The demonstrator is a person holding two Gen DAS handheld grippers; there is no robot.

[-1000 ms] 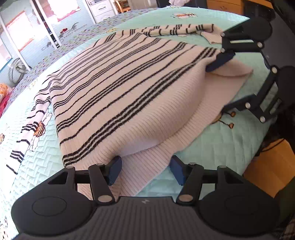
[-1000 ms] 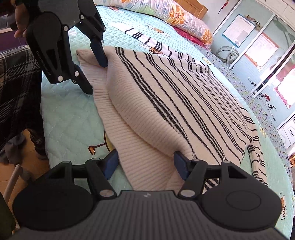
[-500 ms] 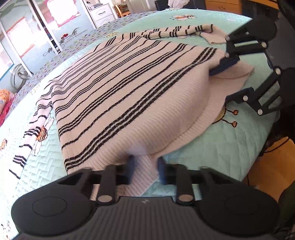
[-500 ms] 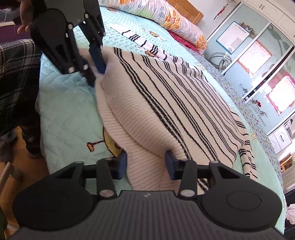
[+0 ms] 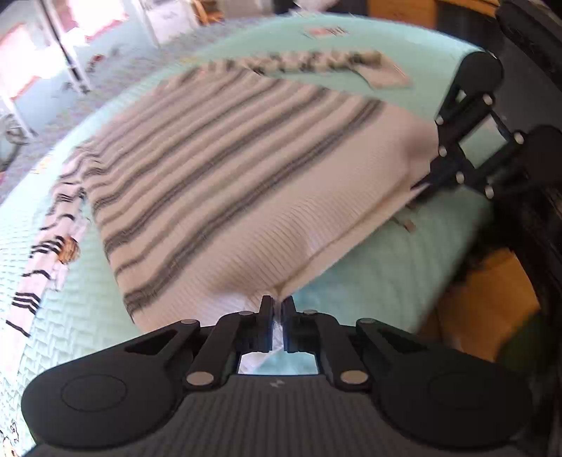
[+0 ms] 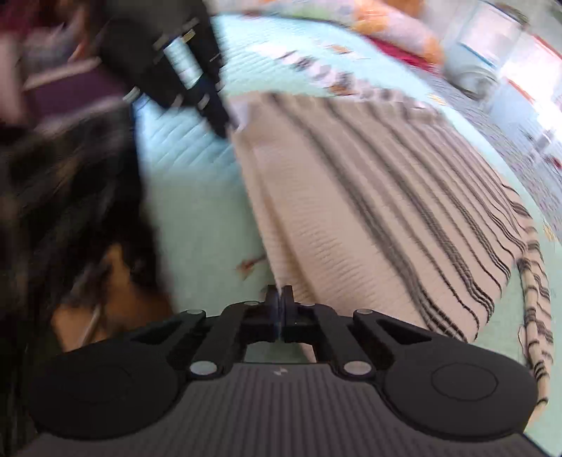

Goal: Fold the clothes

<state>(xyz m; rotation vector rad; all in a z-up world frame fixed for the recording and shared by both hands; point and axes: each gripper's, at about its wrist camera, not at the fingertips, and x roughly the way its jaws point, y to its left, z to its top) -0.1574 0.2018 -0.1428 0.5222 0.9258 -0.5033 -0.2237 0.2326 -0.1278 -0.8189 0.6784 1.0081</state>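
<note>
A cream sweater with black stripes (image 5: 224,182) lies spread on a mint quilted bedspread (image 5: 379,281). My left gripper (image 5: 277,304) pinches its ribbed hem at one near corner, jaws closing down to a sliver with fabric between the pads. The right gripper (image 6: 280,293) grips the hem's other corner the same way, jaws closing tight on the knit (image 6: 368,225). Each gripper shows in the other's view: the right one (image 5: 423,182) at the far hem corner, the left one (image 6: 224,132) likewise. The hem edge hangs raised between them. One sleeve (image 5: 316,63) lies beyond the body, another (image 5: 38,267) along the side.
The bed's edge runs just beside both grippers, with wooden floor (image 5: 488,302) below it. A person's dark plaid clothing (image 6: 59,182) fills the left of the right wrist view. A patterned pillow (image 6: 397,28) lies at the bed's far end. Both views are motion-blurred.
Both grippers' jaws have gone from wide open around the hem to closed on it. The hem edge has come up off the bedspread and pulled straight.
</note>
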